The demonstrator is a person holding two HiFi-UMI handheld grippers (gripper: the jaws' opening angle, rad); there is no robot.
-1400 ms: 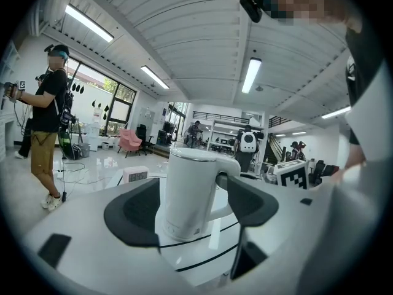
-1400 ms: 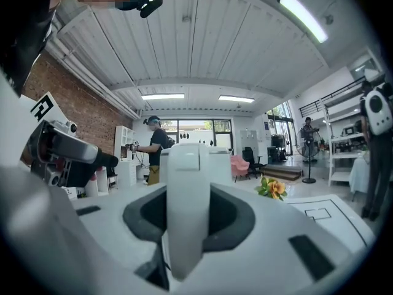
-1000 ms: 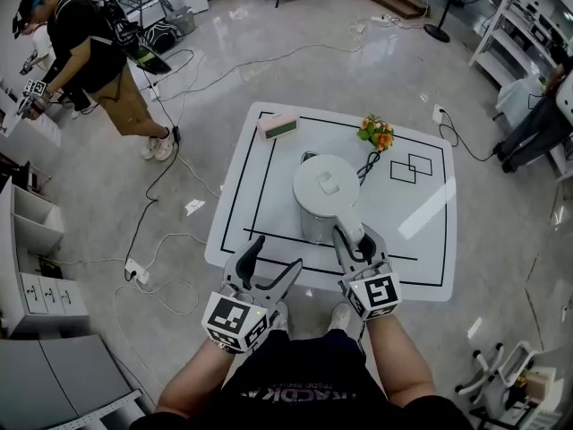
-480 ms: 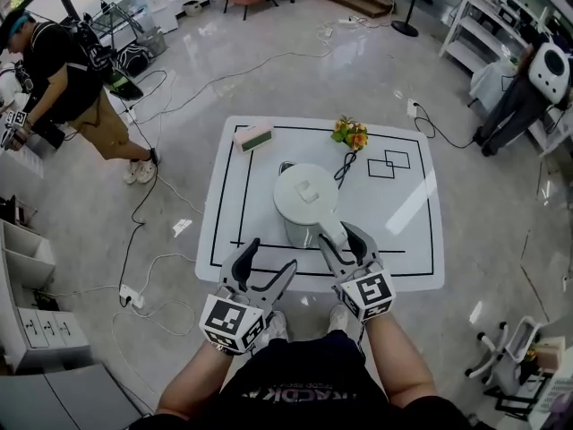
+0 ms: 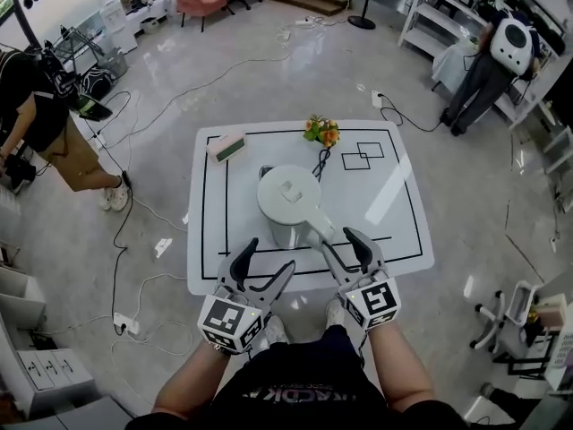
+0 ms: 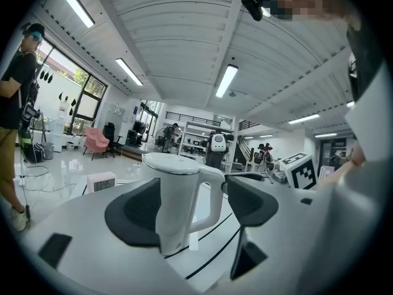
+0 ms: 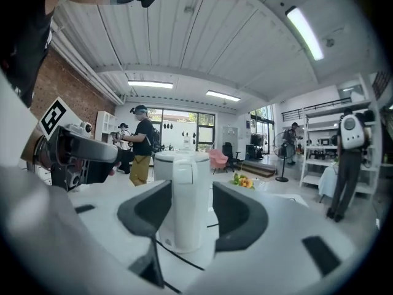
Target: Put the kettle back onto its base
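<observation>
The white kettle stands upright in the middle of the white table, its handle pointing toward me. A black cord runs from under it toward the far edge. My right gripper sits just behind the handle, open; its jaws have just been opening. In the right gripper view the handle lines up between the jaws with thin gaps on both sides. My left gripper hangs open at the near table edge with nothing in it; the kettle stands ahead of it.
A pink clock and a small bunch of flowers stand at the table's far side. Black lines and two squares mark the top. A person stands far left; cables cross the floor.
The right gripper's jaws have spread off the kettle handle and the gripper has drawn back a little toward me. The kettle stays upright. The left gripper has hardly moved.
</observation>
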